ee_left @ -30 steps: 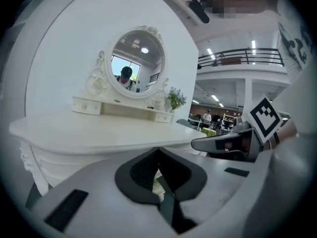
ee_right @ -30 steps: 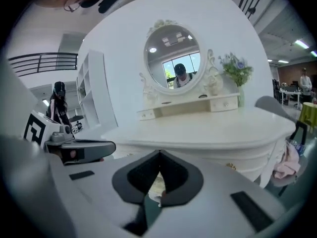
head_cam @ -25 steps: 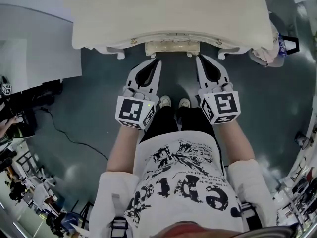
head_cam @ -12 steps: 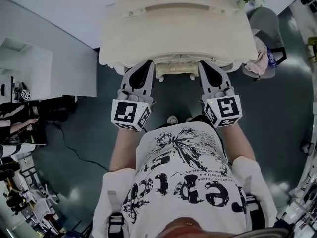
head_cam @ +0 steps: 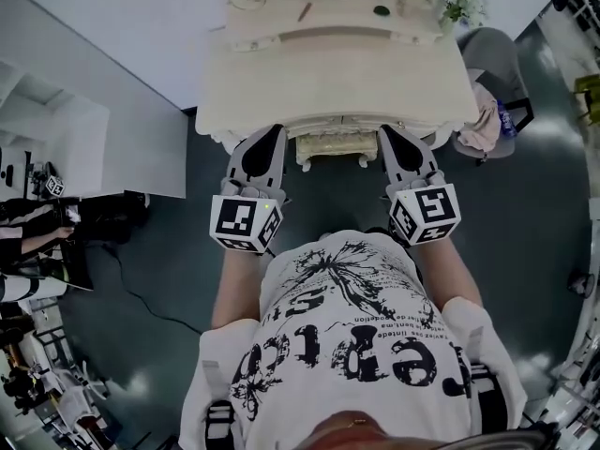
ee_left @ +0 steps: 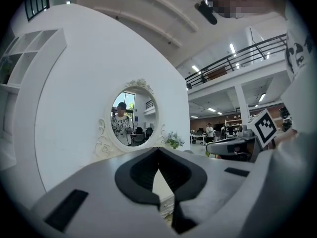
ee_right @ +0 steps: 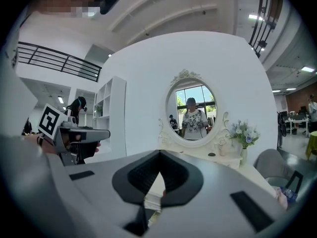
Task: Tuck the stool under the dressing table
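Left tool (head_cam: 274, 131) and right tool (head_cam: 387, 131) both closed, empty, stool (head_cam: 330, 146) between them; I'd push evenly, straight ahead under the worktop (head_cam: 337, 82).

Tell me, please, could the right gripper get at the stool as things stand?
Probably yes: the right gripper lies right beside the stool, nothing between them, though the dressing table overhangs most of it.

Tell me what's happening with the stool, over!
Left gripper and right gripper shut, empty, either side of stool. Stool mostly under dressing table, front edge showing. Nothing seen blocking.
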`<move>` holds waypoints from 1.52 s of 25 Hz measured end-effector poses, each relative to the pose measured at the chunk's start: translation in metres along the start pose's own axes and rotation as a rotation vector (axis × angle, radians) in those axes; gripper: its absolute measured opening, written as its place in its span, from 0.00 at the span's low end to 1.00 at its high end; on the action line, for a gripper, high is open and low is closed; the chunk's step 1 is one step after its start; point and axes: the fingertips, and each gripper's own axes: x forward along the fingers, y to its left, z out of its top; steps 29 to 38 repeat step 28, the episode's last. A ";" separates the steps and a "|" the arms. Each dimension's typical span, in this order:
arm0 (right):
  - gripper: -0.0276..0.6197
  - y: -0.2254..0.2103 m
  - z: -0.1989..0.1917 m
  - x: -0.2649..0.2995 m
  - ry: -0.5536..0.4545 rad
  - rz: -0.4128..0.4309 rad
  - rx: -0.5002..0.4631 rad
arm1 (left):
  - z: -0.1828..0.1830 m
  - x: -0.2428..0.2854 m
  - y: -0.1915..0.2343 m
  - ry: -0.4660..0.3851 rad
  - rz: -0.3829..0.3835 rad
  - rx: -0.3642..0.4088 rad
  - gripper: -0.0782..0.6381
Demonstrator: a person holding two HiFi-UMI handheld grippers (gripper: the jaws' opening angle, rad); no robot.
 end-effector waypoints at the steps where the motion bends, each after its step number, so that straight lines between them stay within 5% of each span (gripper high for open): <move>1: 0.07 0.000 0.000 -0.001 0.001 -0.003 -0.005 | 0.002 -0.001 -0.001 -0.004 -0.003 0.001 0.14; 38: 0.07 0.031 -0.016 -0.003 0.004 0.039 -0.075 | -0.022 -0.012 -0.001 0.036 -0.018 -0.017 0.14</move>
